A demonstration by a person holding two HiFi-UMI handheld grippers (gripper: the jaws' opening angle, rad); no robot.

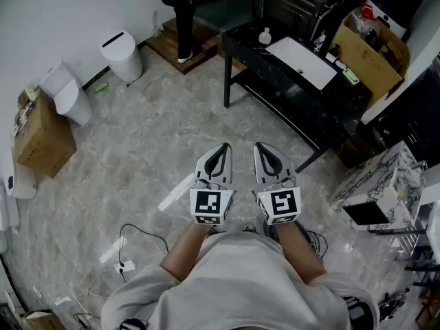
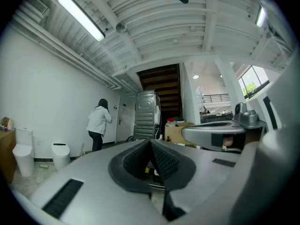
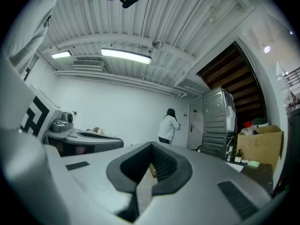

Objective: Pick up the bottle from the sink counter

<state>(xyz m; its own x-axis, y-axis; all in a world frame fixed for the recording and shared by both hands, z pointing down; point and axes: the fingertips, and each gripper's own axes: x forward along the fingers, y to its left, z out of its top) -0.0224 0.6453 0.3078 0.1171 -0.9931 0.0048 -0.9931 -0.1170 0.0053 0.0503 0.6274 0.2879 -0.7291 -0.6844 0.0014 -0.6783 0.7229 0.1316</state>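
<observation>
Bottle on the counter, grippers held back: the small pale round-bodied bottle (image 1: 265,36) stands at the upper centre of the head view, on the left end of the black sink counter (image 1: 247,50), just beside the white rectangular basin (image 1: 302,62). We find it too small in the frame to read any print on it. A pale green object (image 1: 350,76) lies at the counter's right end, near an open brown cardboard box (image 1: 375,60).

At lower centre we see the left gripper (image 1: 223,147) and the right gripper (image 1: 262,147) held side by side over the grey marbled floor (image 1: 151,150), well apart from the bottle. In each gripper view the ribbed black pads meet at the tips, so both pairs of jaws are pressed together with nothing between them. The only markings we can make out are the bold black-and-white square patterns on the left marker cube (image 1: 212,206) and the right marker cube (image 1: 280,205).

Further out, a person in a pale top and dark trousers (image 1: 184,26) stands at the top of the frame. A white lidded bin (image 1: 122,56) and a white toilet (image 1: 69,91) sit at upper left. A second cardboard box (image 1: 41,139) rests at the left edge.
</observation>
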